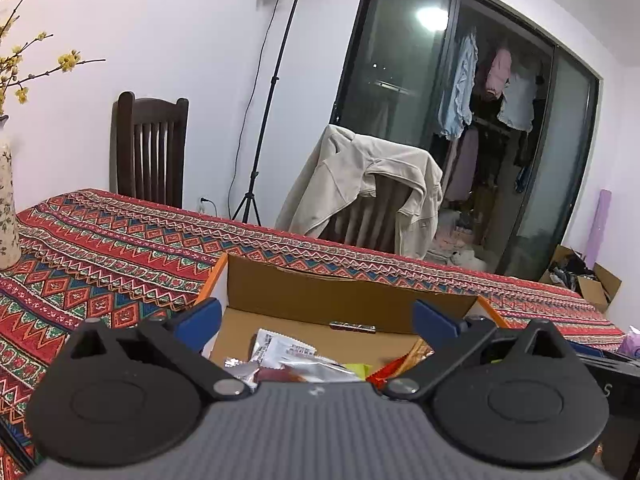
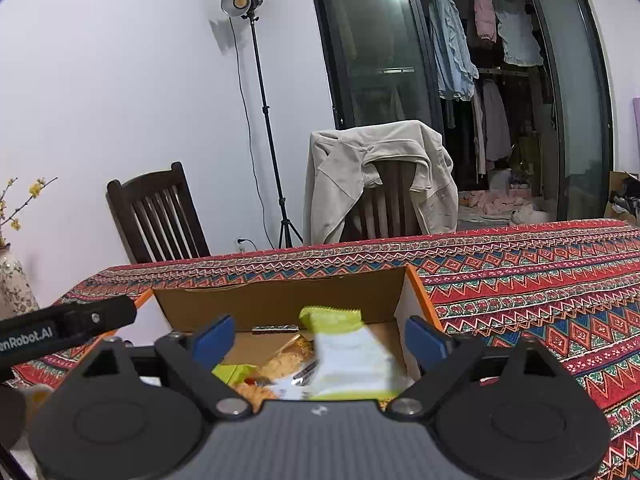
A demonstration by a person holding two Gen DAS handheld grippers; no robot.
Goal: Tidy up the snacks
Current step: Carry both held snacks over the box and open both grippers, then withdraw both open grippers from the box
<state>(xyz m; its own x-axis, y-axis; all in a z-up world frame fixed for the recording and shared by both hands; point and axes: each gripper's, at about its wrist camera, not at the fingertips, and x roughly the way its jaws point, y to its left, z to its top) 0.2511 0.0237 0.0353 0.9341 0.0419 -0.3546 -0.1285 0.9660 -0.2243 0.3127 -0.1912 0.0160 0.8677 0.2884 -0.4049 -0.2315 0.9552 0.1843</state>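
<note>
An open cardboard box (image 1: 320, 300) with orange outer sides stands on the patterned tablecloth; it also shows in the right wrist view (image 2: 280, 300). Several snack packets (image 1: 296, 360) lie inside it. My left gripper (image 1: 316, 320) is open and empty above the box's near side. My right gripper (image 2: 318, 338) is open over the box. A green and white snack packet (image 2: 348, 356), blurred, is between and below its fingers, over a golden snack bag (image 2: 288, 360). I cannot tell if the packet touches the fingers.
The red patterned tablecloth (image 2: 540, 280) covers the table. A floral vase (image 1: 6, 208) stands at the left. Two chairs, one with a beige jacket (image 2: 380, 168), stand behind the table. A light stand (image 2: 264, 120) is by the wall. The left gripper's body (image 2: 60, 328) shows at left.
</note>
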